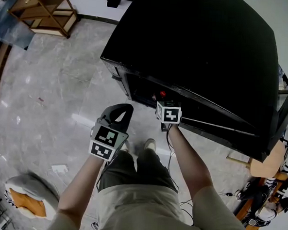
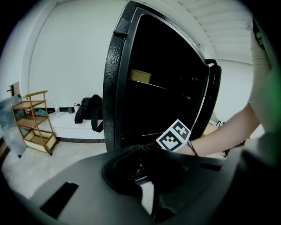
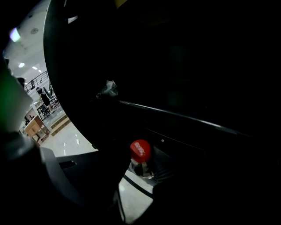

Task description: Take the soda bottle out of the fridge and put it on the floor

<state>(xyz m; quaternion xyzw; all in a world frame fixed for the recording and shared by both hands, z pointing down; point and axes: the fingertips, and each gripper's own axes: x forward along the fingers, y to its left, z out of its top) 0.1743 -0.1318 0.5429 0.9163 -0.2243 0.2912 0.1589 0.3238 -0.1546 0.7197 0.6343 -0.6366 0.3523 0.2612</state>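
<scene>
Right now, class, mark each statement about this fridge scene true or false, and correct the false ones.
1. The fridge stands open. True.
2. The soda bottle has a blue cap. False: the cap is red.
3. The left gripper is inside the fridge. False: it is outside, in front of it, with its jaws together.
4. A wooden rack stands on the floor. True.
5. The soda bottle stands on the floor. False: it is inside the fridge.

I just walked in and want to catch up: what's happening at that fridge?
A person stands at the open black fridge. Their right gripper reaches inside, jaws either side of the clear soda bottle with the red cap; a firm grip can't be told. The left gripper hangs back outside, shut and empty.
</scene>
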